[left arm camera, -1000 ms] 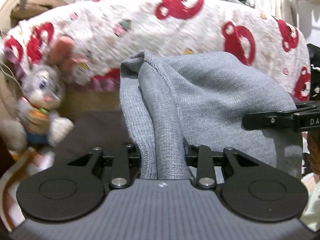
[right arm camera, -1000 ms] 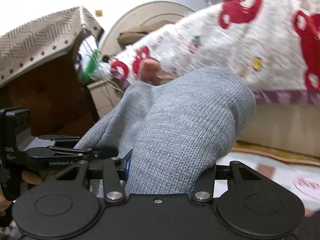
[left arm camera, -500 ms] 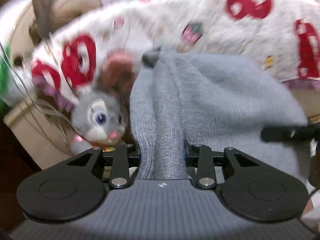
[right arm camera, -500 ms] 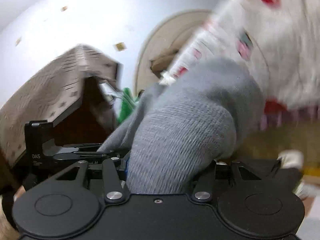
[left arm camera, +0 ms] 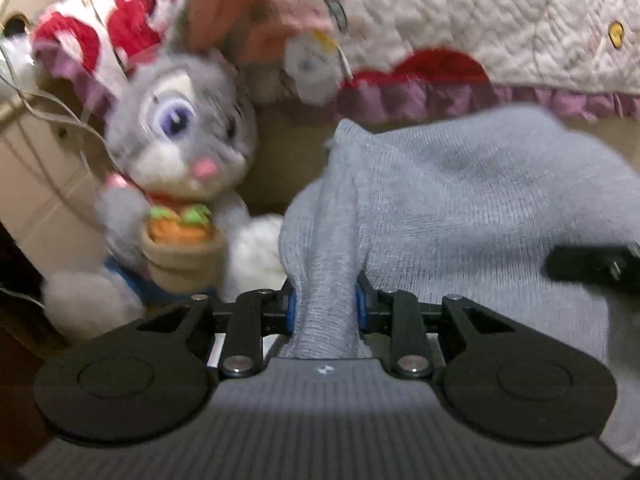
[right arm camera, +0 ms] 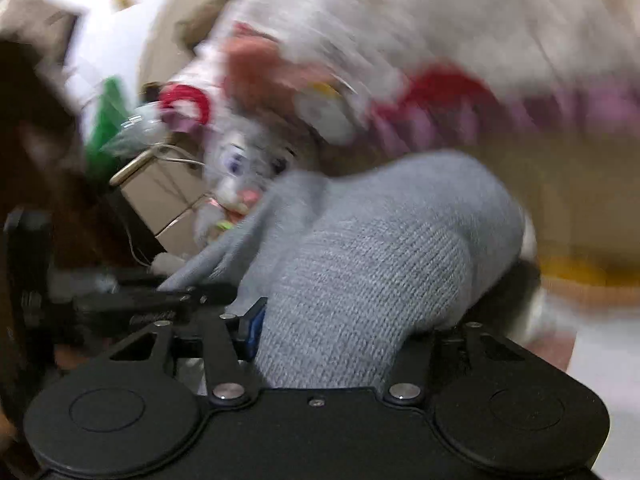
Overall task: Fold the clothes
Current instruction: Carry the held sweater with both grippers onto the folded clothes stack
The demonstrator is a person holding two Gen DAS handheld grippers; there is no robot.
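We clamp the grey knitted sweater (left arm camera: 460, 216) in both tools: our left gripper (left arm camera: 325, 308) pinches a bunched fold at lower centre, our right gripper (right arm camera: 332, 344) grips thick fabric. A grey plush rabbit (left arm camera: 180, 152) sits upper left, below a white-and-red quilt (left arm camera: 520, 20).
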